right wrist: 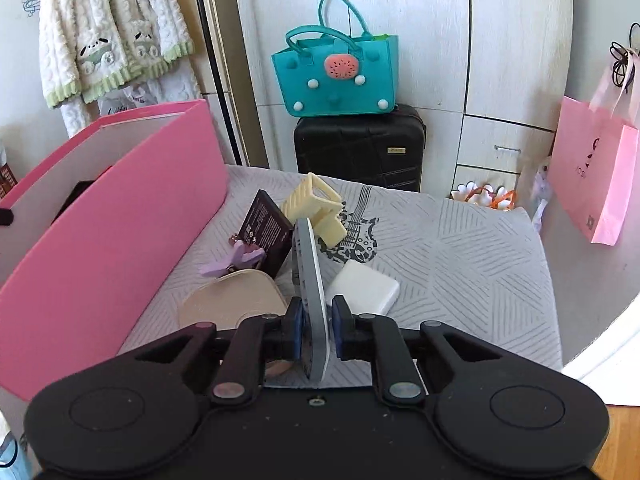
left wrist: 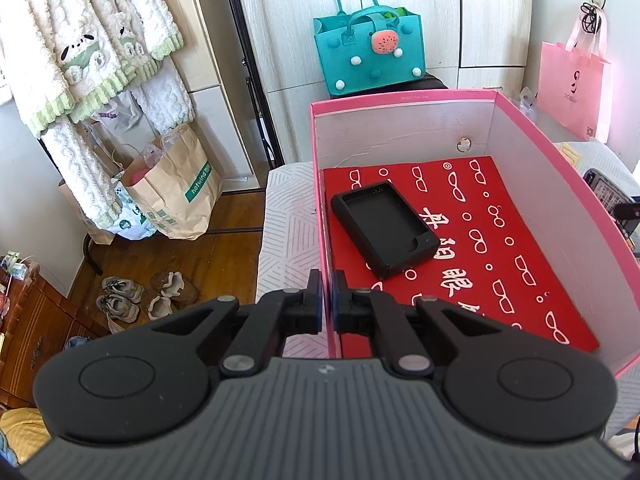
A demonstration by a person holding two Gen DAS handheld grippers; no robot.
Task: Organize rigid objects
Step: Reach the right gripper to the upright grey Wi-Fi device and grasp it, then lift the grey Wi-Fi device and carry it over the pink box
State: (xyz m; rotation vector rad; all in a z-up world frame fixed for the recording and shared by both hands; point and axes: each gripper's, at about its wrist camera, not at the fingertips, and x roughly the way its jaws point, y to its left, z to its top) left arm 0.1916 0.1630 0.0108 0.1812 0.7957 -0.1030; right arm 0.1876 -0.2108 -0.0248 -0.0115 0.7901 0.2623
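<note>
Hiding behind the right gripper [right wrist: 314, 326], the grey slab's [right wrist: 310, 280] lower end.

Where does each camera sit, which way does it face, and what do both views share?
Left wrist: behind the left gripper, shut on the pink box wall, looking down into it at a black tray.
Right wrist: behind the right gripper, shut on a grey slab, facing the cluttered table.
Shared: pink box, teal bag.
</note>
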